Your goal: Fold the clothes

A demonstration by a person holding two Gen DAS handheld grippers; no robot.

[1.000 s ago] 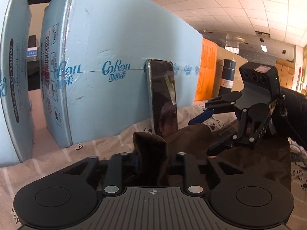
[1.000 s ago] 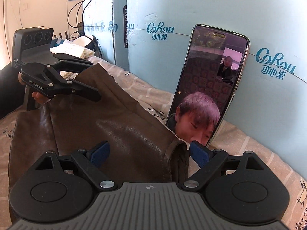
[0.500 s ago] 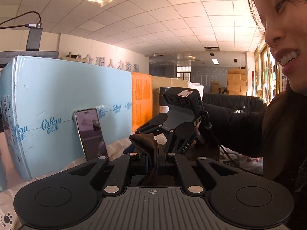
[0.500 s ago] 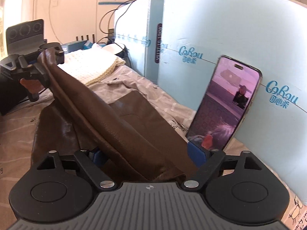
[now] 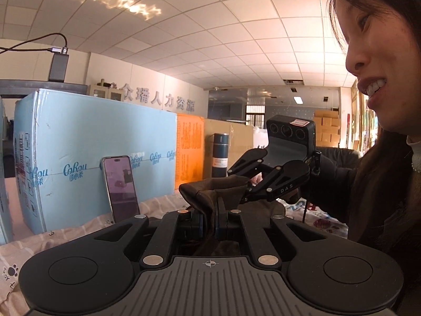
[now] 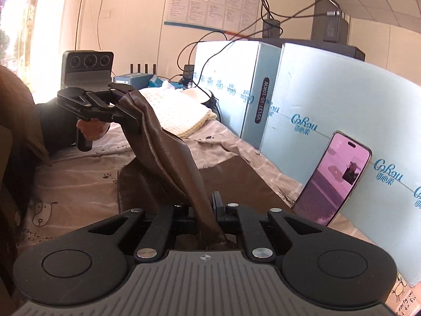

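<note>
A phone point(image 6: 339, 179) leans upright against a light blue carton point(image 6: 342, 110) at frame right. A cream knitted cloth point(image 6: 179, 113) lies mid-frame on the patterned sheet point(image 6: 79, 173).

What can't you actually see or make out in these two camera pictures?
- What kind of garment the brown leather garment is: bunched between the left gripper and right gripper, and its lower part is hidden behind the right gripper's body.
- Wall notices, right wrist view: print too small to read.
- Phone screen, left wrist view: too small and dim.
</note>
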